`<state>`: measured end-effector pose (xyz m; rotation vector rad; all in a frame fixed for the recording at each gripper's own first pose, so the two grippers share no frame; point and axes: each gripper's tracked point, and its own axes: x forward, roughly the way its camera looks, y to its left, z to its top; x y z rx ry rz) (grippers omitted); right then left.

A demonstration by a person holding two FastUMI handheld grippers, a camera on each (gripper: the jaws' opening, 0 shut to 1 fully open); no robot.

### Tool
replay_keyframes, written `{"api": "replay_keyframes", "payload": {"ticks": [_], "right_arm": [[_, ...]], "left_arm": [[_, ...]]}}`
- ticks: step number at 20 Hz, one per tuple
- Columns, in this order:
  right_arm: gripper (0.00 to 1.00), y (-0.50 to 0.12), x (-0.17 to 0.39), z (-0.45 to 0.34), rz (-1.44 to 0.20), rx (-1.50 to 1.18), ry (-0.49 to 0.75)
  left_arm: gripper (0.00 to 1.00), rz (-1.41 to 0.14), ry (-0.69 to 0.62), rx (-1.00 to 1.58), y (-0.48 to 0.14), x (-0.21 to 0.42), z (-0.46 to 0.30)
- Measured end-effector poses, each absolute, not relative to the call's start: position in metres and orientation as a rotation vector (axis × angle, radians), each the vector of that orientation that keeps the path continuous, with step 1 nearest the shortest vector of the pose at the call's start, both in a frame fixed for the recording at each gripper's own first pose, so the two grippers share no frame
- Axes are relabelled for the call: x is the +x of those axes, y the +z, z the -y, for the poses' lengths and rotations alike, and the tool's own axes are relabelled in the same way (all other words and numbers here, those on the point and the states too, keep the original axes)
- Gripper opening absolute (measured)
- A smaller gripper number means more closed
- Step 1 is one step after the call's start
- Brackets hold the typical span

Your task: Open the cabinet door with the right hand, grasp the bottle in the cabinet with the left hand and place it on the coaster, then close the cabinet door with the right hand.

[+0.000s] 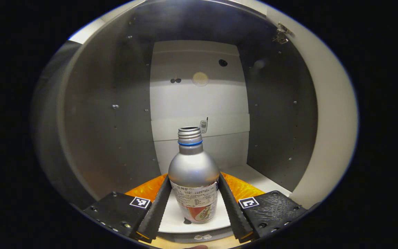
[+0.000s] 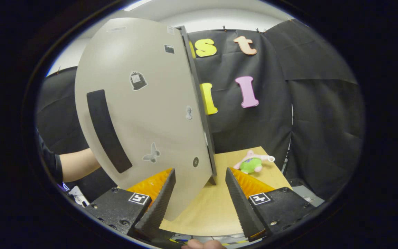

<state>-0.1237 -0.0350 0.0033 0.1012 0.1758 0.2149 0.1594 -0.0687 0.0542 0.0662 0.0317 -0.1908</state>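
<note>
In the left gripper view you are looking straight into the open cabinet (image 1: 199, 86), with its pale back panel, dark side walls and a hinge at the upper right. The bottle (image 1: 193, 176) stands upright on the cabinet's white floor, a silver metal one with a blue ring under its threaded neck, no cap, and a printed label low on its body. Your left gripper (image 1: 193, 204) has its jaws spread to either side of the bottle; the inner edges sit right against the bottle's flanks, but from this angle you cannot be sure whether both fingers are actually pressing on it or just framing it.

The right gripper view gives you what the other one lacks: the outside of the cabinet door (image 2: 140, 114), swung open and seen nearly edge-on, pale grey with a long dark handle strip (image 2: 107, 131) and a few small stickers. Your right gripper (image 2: 199, 197) has its jaws wide apart and holds nothing; the door's lower edge hangs between them, nearer the left finger, though whether it touches is hard to tell. Beyond lies the tan worktop (image 2: 219, 204), with a small green and pink plush toy (image 2: 252, 162) near its far edge. At the left of that view a forearm (image 2: 78, 164) in a dark sleeve reaches behind the door
</note>
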Motion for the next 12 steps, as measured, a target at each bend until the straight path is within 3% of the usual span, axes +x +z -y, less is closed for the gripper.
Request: {"api": "replay_keyframes", "payload": {"ticks": [12], "right_arm": [[0.9,0.009,-0.126,0.005,-0.158,0.047,0.288]], "left_arm": [[0.78,0.028,-0.194,0.083,0.046,0.032,0.012]]}}
